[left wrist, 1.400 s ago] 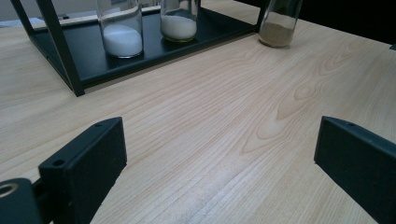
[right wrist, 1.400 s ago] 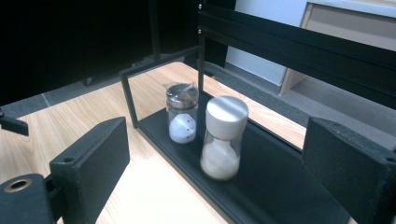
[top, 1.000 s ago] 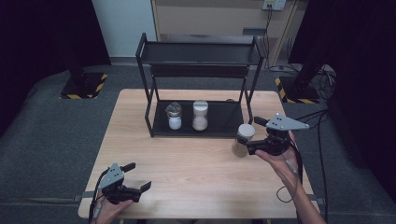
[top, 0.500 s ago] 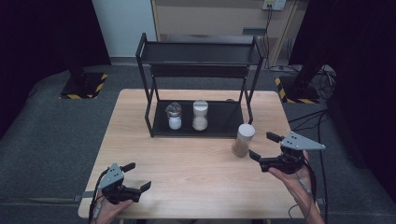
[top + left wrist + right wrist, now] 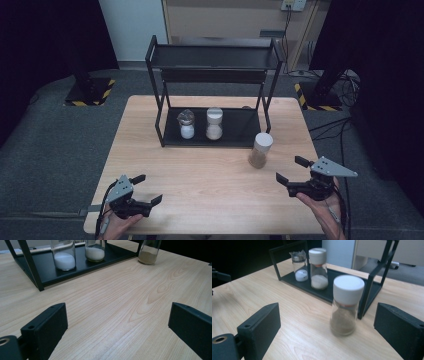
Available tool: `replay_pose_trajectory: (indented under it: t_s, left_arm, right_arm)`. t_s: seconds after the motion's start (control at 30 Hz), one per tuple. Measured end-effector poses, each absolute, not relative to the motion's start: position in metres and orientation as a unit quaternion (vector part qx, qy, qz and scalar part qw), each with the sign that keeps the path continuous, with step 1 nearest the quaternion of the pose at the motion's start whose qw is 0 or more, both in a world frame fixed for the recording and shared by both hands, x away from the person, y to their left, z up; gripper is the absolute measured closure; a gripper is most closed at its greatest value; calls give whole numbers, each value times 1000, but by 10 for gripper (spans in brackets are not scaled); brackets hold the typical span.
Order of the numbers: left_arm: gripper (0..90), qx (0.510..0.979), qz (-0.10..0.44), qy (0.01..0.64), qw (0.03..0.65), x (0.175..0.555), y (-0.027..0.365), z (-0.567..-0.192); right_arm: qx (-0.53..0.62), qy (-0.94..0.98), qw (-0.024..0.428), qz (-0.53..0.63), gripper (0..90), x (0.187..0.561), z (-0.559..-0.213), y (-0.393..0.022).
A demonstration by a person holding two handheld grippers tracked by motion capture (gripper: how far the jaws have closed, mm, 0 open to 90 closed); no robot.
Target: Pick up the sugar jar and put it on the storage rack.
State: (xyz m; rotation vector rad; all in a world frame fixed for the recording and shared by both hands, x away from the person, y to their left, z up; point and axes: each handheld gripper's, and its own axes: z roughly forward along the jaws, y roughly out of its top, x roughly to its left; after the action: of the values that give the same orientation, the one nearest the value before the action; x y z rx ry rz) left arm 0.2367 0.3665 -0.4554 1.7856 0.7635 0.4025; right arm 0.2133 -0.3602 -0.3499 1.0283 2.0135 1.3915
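On the right half of the desk, my right claw sits low over the wood near the right edge, jaws spread wide with nothing between them, pointing toward the jar of brown powder. That jar stands upright with its white cap on, by itself on bare wood just in front of the right front leg of the black rack, close to the rack's base but outside it. In the right claw's view the jar sits in line with the gap between my jaws, a little toward the right one, and apart from both. Two more jars rest on the rack's bottom shelf: one with white powder and a crinkled clear wrap over its top, and just beside it one with a white cap. My left claw rests near the front left corner of the desk, also wide open and holding nothing, with its cable trailing off the front edge. Between the two claws and the rack the wood is open, giving free room across the whole front and middle. Behind the rack only a narrow strip of desk remains before the far edge.
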Motion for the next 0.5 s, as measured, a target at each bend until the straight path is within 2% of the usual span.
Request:
replay_pose_trajectory:
  t_s: [0.5]
  left_arm:
    - [13,754,170,321,548,236,366,-455]
  right_arm:
    - [403,729,237,500,69,194,-384,-370]
